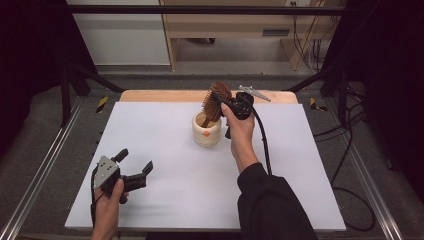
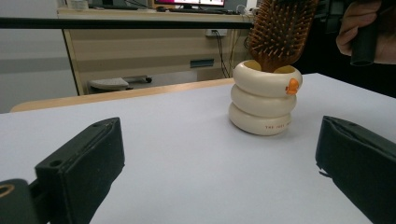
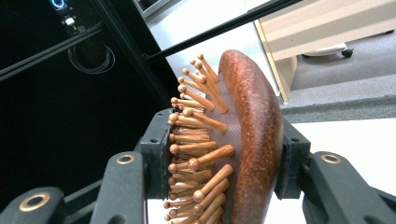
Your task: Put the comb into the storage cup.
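A: Why do the right tongs (image 1: pixel 223 102) grip the hairbrush (image 1: pixel 216 100) by its head and not the handle?

B: I'd say because the handle has to go down first. In the right gripper view the jaws are clamped on the paddle, one pad on the bristle side, the other on the smooth wooden back (image 3: pixel 254 135). That leaves the handle free, and it dips into the mouth of the cream holder (image 1: pixel 206 131).

A: So where is the brush exactly?

B: Standing tilted in that ringed holder near the far middle of the tabletop (image 1: pixel 165 165), head well above the rim, leaning towards the right hand (image 1: pixel 239 134). Whether the handle has touched bottom I can't tell.

A: And the left tongs (image 1: pixel 136 165)?

B: Wide open, holding nothing. They hover low over the near left part of the tabletop, well apart from the holder (image 2: pixel 264 98), facing it, probably to keep clear while staying ready to steady it if it tips.

A: Could it tip?

B: Possibly; the brush leans to one side.
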A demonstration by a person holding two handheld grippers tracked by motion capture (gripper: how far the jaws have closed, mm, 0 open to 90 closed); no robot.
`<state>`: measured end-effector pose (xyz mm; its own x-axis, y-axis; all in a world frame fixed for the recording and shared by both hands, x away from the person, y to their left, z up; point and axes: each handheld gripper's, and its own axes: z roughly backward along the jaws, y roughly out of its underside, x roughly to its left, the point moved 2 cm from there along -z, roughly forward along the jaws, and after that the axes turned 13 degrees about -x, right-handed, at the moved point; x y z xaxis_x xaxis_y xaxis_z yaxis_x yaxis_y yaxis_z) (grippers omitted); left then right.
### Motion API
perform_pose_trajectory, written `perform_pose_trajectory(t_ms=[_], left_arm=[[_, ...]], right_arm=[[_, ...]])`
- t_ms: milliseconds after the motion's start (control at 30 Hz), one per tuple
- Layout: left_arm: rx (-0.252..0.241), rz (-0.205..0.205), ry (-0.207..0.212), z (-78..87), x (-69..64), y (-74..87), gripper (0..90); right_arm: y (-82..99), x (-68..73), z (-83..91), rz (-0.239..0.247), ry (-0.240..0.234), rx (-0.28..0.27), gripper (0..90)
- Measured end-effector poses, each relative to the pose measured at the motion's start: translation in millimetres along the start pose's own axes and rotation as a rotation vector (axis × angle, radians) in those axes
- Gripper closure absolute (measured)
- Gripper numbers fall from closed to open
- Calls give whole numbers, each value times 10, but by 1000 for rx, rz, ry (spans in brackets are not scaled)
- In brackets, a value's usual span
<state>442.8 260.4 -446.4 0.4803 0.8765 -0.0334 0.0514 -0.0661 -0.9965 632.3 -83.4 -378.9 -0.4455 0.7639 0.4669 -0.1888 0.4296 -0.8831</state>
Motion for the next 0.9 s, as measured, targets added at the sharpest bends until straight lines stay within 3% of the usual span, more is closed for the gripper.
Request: perform_pose_trajectory(t_ms=[900], left_arm=[[4,-2,1,-6,-1,4,13]], right_arm=[[-14,-34,20,-12,-1,17,485]])
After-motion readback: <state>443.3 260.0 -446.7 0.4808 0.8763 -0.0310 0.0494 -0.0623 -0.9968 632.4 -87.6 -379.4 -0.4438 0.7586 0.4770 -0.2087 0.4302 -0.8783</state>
